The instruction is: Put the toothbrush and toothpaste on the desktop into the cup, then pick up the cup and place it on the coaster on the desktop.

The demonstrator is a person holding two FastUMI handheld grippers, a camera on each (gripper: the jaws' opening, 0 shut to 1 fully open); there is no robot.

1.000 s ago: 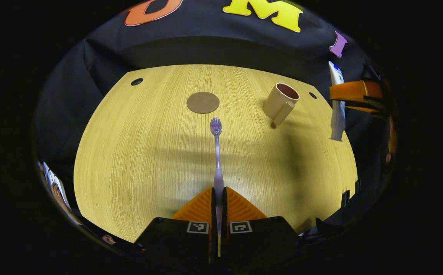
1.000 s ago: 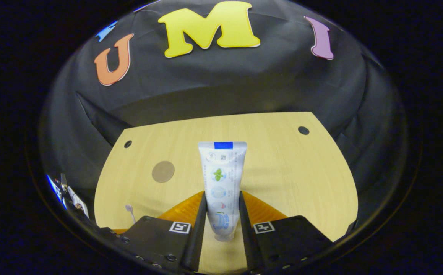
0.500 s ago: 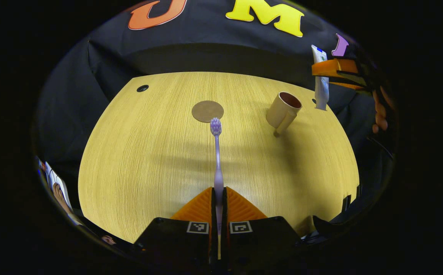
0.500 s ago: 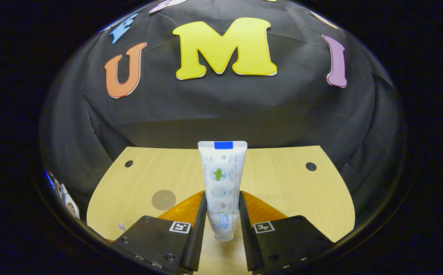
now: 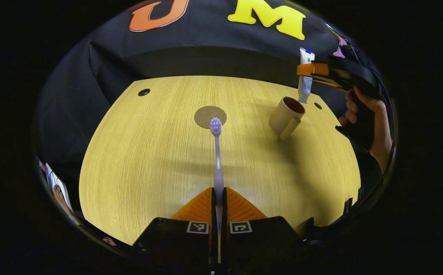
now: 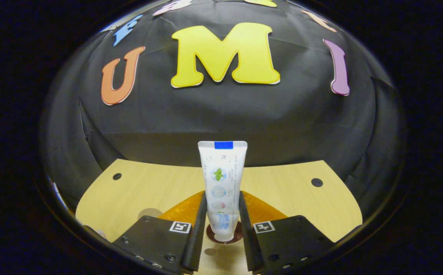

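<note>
Left claw (image 5: 218, 198) is closed tight on the toothbrush (image 5: 217, 160) handle, with both fingers pressing it; the brush juts forward above the bench (image 5: 148, 160), and its bristle head appears over the near edge of the coaster (image 5: 210, 116), which lies toward the bench's far edge. Right of the coaster, near the far right corner, stands the cup (image 5: 287, 116), handle toward the camera. Right claw (image 6: 222, 214) clamps the toothpaste (image 6: 222, 183) near its cap end, with both fingers on the tube, flat end pointing away. In the left gripper view the tube hangs cap down just over the cup's far rim, and a hand (image 5: 370, 118) holds that claw's grip. In the right gripper view the cup's mouth (image 6: 239, 236) shows right behind the cap.
</note>
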